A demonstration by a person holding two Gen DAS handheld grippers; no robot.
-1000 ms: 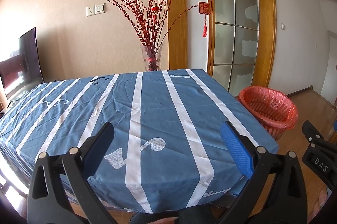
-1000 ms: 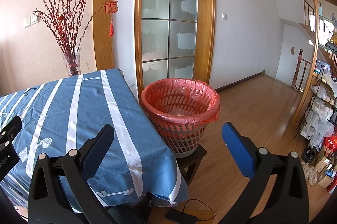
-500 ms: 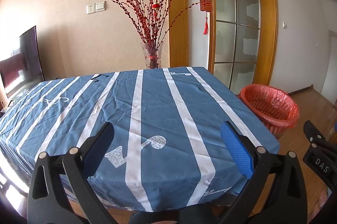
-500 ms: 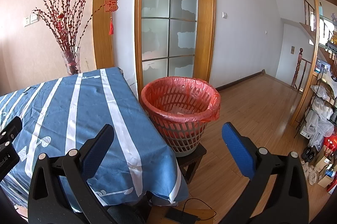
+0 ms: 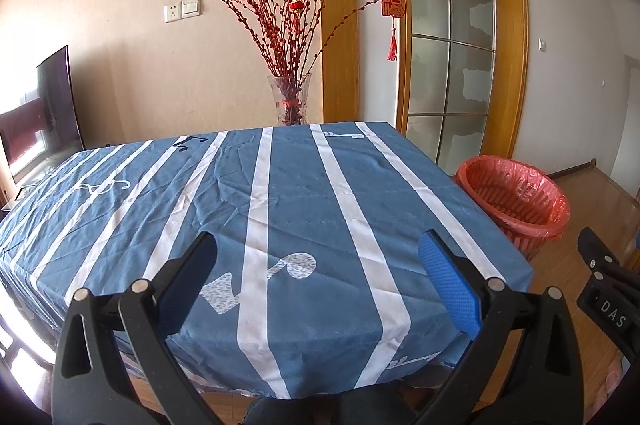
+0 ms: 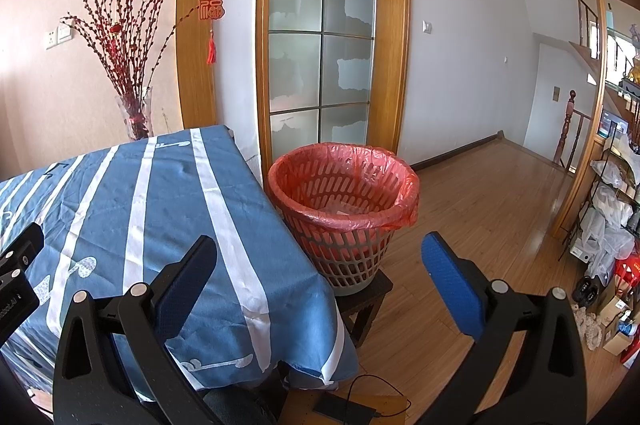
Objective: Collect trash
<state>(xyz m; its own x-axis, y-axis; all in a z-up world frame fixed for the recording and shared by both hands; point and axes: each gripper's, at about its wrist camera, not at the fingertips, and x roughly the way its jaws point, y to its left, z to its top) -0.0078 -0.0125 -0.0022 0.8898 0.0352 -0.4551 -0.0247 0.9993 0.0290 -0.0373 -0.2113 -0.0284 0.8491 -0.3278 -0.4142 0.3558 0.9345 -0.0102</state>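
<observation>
A red mesh trash basket (image 6: 344, 193) lined with a red plastic bag stands on a small dark stool (image 6: 366, 291) at the table's right side; it also shows at the right in the left wrist view, trash basket (image 5: 516, 197). Pale scraps lie at its bottom. My left gripper (image 5: 318, 279) hangs open over the near edge of the blue striped tablecloth (image 5: 280, 209), holding nothing. My right gripper (image 6: 320, 283) is open too, in front of the basket and the table corner. No loose trash shows on the cloth.
A glass vase of red branches (image 5: 290, 101) stands at the table's far edge. A dark TV screen (image 5: 40, 113) is at the left. Wooden floor (image 6: 480, 209) stretches right toward a cluttered shelf (image 6: 612, 193). A cable and flat black device (image 6: 348, 409) lie on the floor.
Both views have drifted slightly; the basket and table sit a little lower and farther in frame. Both grippers stay open and empty.
</observation>
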